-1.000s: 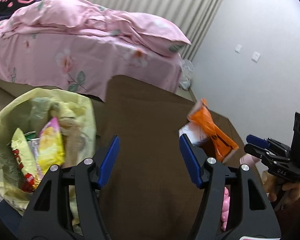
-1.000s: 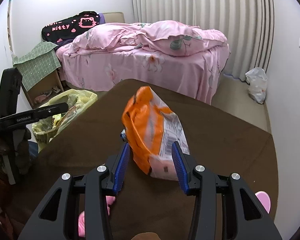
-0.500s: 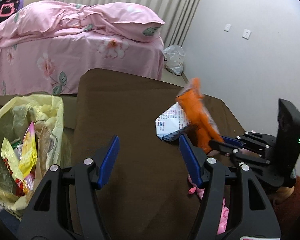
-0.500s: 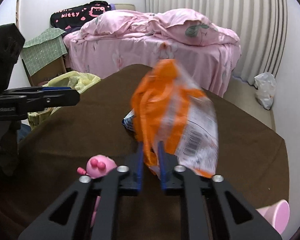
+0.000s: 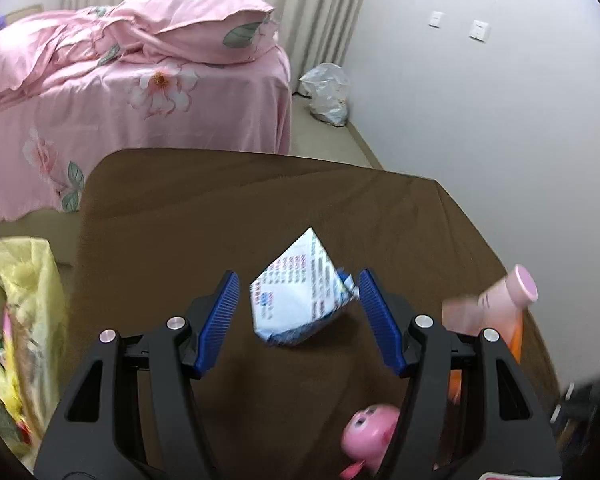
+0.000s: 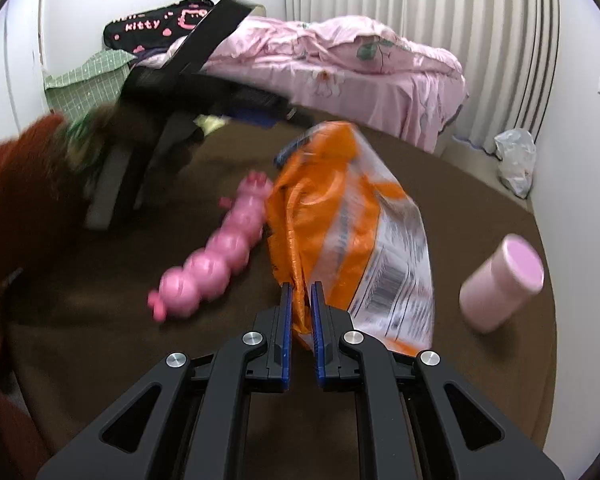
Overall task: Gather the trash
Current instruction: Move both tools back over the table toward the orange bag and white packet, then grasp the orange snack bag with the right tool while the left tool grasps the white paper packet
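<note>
My left gripper [image 5: 296, 296] is open, its blue pads on either side of a white and blue wrapper [image 5: 300, 304] that lies on the brown table [image 5: 220, 208]. My right gripper [image 6: 300, 300] is shut on an orange snack bag [image 6: 340, 216] and holds it above the table [image 6: 480, 380]. A sliver of the orange bag [image 5: 516, 340] shows behind the left gripper's right finger. A yellow trash bag [image 5: 16, 320] with wrappers in it hangs at the table's left edge.
A pink caterpillar toy [image 6: 220, 260] lies on the table, seen also in the left wrist view [image 5: 368, 436]. A pink cylinder container [image 6: 500, 284] lies at the right. A pink bed [image 5: 120, 92] stands beyond the table. A white plastic bag [image 5: 326, 92] sits on the floor by the wall.
My right gripper closed on the orange bag, lifted it and pulled back. My left gripper swung right from the trash bag and now straddles the white wrapper.
</note>
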